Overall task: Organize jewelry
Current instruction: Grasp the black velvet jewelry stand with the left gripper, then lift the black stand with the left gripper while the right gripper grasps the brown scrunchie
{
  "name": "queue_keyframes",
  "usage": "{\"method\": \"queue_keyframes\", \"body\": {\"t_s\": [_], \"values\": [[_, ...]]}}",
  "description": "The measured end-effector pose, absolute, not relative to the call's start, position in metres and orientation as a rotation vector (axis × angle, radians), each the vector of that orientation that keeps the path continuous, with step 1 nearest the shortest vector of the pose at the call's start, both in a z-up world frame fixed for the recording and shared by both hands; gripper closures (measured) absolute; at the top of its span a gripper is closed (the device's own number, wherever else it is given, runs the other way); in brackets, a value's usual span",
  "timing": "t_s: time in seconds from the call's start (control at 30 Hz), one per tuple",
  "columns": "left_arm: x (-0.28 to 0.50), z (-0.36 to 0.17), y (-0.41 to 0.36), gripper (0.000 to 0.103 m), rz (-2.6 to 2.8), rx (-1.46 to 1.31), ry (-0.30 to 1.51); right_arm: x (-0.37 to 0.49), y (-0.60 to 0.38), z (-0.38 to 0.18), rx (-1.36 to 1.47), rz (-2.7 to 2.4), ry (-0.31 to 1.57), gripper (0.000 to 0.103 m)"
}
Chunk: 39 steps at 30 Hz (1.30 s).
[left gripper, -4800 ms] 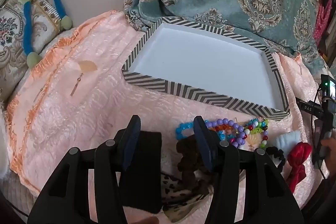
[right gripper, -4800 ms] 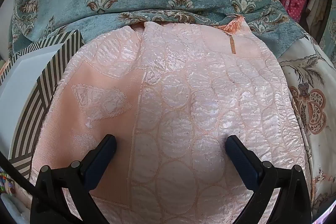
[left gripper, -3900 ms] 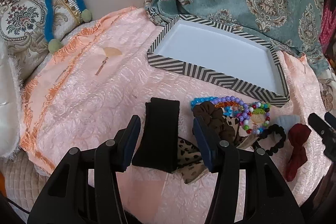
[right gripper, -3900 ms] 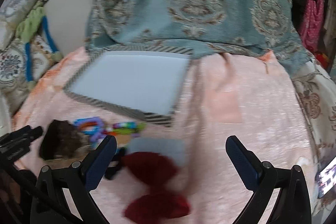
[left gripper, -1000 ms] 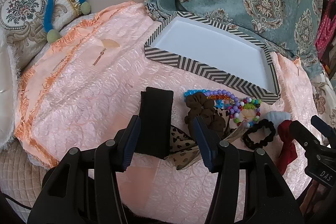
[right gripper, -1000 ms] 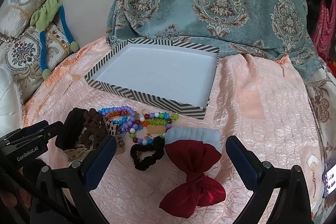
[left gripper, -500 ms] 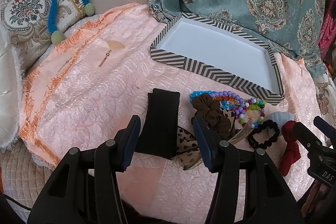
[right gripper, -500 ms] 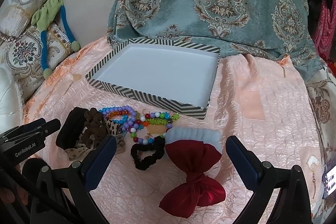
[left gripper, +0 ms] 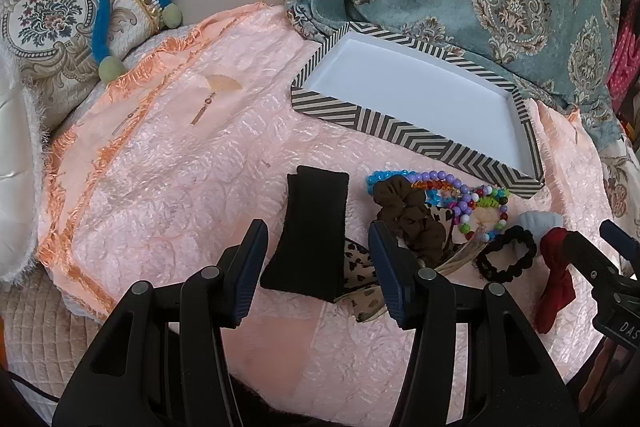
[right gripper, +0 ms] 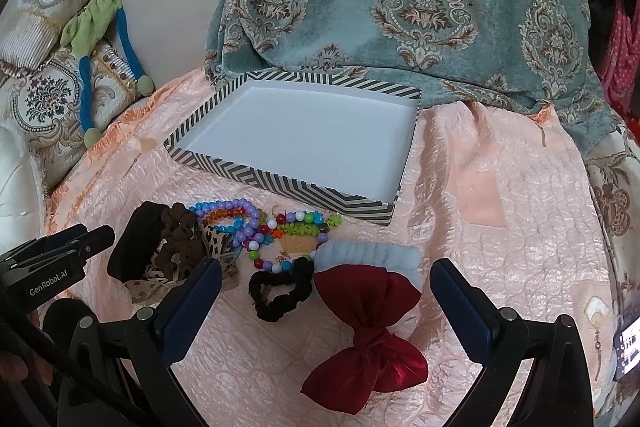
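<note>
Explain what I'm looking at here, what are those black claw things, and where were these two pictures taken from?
Those claws are handheld two-finger grippers, one in each of a person's hands, each carrying a camera looking along its fingers. One picture is from the left gripper, the other from the right gripper. Both are open and hold nothing. On the pink quilt lie an empty striped box, bead bracelets, a black scrunchie, a red bow, a brown scrunchie and a black band.

Striped box [right gripper: 280, 183] w/ white inside sat open. Beaded bracelets [right gripper: 240, 223], scrunchies, red bow [right gripper: 368, 331] lay bunched just in front, on pink cloth.
</note>
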<state>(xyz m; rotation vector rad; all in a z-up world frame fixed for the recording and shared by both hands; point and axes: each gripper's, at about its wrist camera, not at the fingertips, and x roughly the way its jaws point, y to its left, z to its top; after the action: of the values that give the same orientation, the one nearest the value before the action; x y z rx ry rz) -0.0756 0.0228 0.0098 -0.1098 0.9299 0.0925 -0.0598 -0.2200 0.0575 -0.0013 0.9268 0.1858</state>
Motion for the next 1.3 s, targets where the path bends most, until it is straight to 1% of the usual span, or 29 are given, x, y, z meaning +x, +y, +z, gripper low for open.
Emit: {"method": "queue_keyframes", "body": {"t_s": [0.3, 0.53, 0.67, 0.8, 0.97, 1.0, 1.03, 1.1, 1.17, 1.2, 1.23, 1.27, 1.3], "values": [[-0.076, 0.014, 0.030, 0.051, 0.099, -0.111, 0.931, -0.059, -0.221, 0.056, 0.002, 0.186, 0.931, 0.000], [-0.079, 0.040, 0.043, 0.051, 0.082, -0.128, 0.896, -0.060, -0.230, 0.071, 0.017, 0.190, 0.906, 0.000], [-0.075, 0.046, 0.052, 0.051, 0.060, -0.154, 0.912, -0.060, -0.237, 0.079, 0.024, 0.194, 0.896, 0.000], [-0.071, 0.043, 0.058, 0.051, 0.052, -0.171, 0.937, -0.061, -0.245, 0.084, 0.019, 0.209, 0.894, 0.000], [-0.066, 0.024, 0.060, 0.051, 0.024, -0.209, 1.001, -0.062, -0.252, 0.088, 0.051, 0.290, 0.895, 0.000], [-0.064, 0.019, 0.060, 0.051, 0.022, -0.216, 1.019, -0.062, -0.250, 0.087, 0.053, 0.307, 0.899, 0.003], [-0.063, 0.013, 0.060, 0.051, 0.021, -0.221, 1.036, -0.062, -0.245, 0.085, 0.053, 0.338, 0.906, 0.009], [-0.059, 0.004, 0.060, 0.051, 0.025, -0.222, 1.057, -0.062, -0.232, 0.079, 0.054, 0.397, 0.922, 0.015], [-0.055, -0.005, 0.060, 0.051, 0.027, -0.230, 1.077, -0.060, -0.213, 0.071, 0.048, 0.465, 0.938, 0.016], [-0.053, -0.009, 0.060, 0.051, 0.022, -0.239, 1.079, -0.059, -0.203, 0.068, 0.038, 0.489, 0.939, 0.019], [-0.051, -0.011, 0.060, 0.049, 0.022, -0.246, 1.081, -0.058, -0.192, 0.064, 0.021, 0.517, 0.940, 0.023], [-0.048, -0.013, 0.060, 0.046, 0.022, -0.254, 1.084, -0.056, -0.182, 0.060, 0.003, 0.539, 0.945, 0.025], [-0.046, -0.016, 0.060, 0.040, 0.015, -0.262, 1.083, -0.053, -0.170, 0.055, -0.016, 0.563, 0.952, 0.026]]}}
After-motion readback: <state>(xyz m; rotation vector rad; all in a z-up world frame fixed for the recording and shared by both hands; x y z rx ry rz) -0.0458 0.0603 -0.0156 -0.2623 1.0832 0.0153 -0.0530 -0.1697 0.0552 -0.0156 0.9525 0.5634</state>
